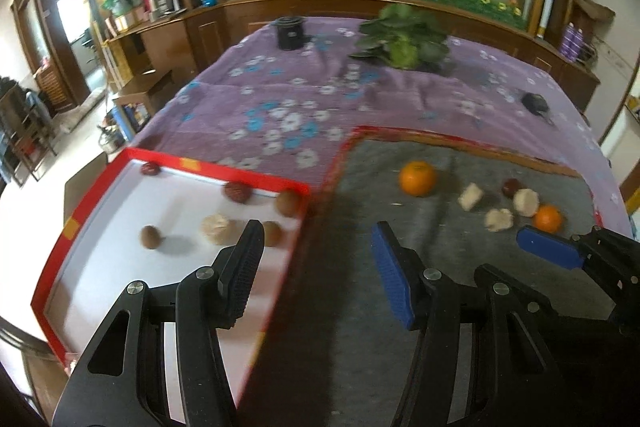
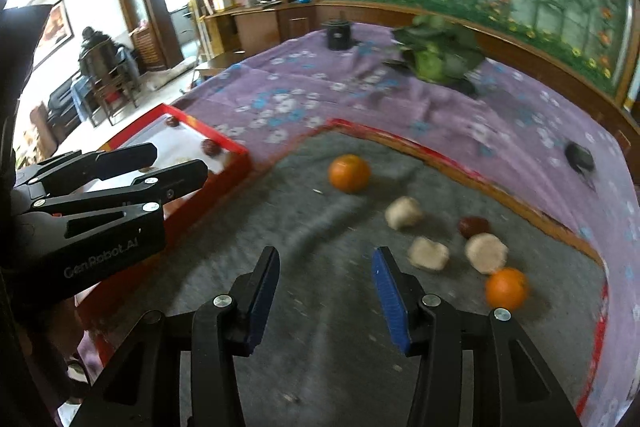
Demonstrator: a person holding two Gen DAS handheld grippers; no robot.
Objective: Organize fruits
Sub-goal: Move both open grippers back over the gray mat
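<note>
The left gripper [image 1: 316, 239] and right gripper [image 2: 326, 263] both hang with jaws apart, holding and touching nothing. On the grey mat [image 2: 280, 227] lie 2 oranges [image 2: 349, 173], 3 pale lumps [image 2: 404, 213] and 1 dark red fruit [image 2: 473, 226]. The red box [image 1: 256, 175] holds 6 small fruits. The left gripper's side reads "GenRobot.AI".
</note>
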